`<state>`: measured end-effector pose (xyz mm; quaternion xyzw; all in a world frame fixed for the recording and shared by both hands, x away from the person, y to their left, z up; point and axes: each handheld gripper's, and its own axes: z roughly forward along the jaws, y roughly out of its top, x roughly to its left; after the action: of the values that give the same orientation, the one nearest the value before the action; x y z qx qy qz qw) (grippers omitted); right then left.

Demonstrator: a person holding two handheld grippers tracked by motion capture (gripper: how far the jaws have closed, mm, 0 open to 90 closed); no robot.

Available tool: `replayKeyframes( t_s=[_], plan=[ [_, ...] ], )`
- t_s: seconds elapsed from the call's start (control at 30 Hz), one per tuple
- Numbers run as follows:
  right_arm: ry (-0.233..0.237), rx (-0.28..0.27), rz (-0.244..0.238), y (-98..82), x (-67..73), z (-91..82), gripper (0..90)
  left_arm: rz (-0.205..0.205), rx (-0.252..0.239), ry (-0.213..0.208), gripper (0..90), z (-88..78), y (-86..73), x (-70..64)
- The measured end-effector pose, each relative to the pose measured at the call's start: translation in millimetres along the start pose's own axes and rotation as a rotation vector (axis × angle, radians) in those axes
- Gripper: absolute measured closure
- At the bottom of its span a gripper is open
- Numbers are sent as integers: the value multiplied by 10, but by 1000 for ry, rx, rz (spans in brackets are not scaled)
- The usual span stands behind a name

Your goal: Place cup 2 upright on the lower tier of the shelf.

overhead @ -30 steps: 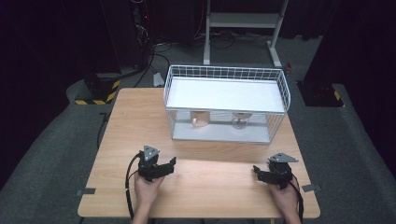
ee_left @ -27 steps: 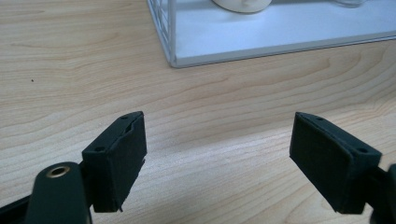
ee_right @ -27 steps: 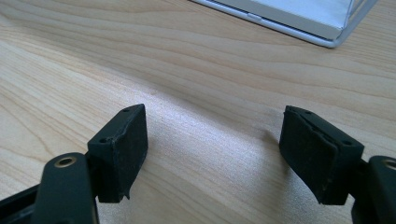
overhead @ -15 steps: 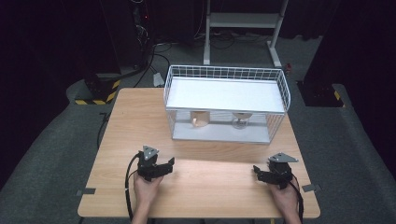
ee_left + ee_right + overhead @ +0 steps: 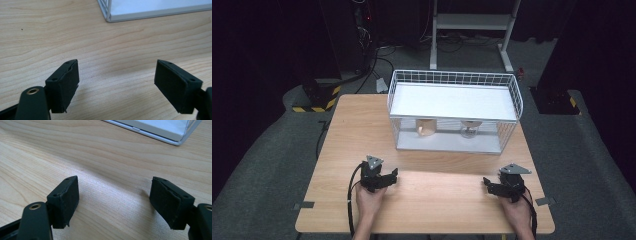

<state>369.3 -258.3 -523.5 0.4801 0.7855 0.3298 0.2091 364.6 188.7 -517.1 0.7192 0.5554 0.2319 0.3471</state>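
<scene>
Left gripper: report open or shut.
Open. The left gripper has its jaws standing apart over bare wooden table, nothing between them.

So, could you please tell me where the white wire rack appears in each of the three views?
High view: the white wire rack stands at the table's far middle, beyond both grippers.
Left gripper view: one bottom corner of it sits at the top, right of centre.
Right gripper view: its base edge and a corner run along the top right.
Shared landmark: the wooden table under it.

Wire rack (image 5: pixel 455 102) at table's (image 5: pixel 362 125) far side, two cups (image 5: pixel 427 127) inside
</scene>
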Motion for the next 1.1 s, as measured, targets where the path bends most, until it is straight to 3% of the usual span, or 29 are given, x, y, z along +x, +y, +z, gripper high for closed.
replayKeyframes(
  t_s=[0.37, 0.67, 0.83, 1.1],
  plan=[
    [0, 0, -2, 0, -1, 1, 237, -5, 3, 28, 202, 72, -20, 40],
    [0, 0, 0, 0, 0, 0, 237, -7, 15, 26, 202, 109, -41, 34],
    [0, 0, 0, 0, 0, 0, 237, 35, 30, 55, 203, 121, -40, -14],
    [0, 0, 0, -1, 0, 0, 237, 32, 30, 59, 200, 121, -40, -21]
  ],
)
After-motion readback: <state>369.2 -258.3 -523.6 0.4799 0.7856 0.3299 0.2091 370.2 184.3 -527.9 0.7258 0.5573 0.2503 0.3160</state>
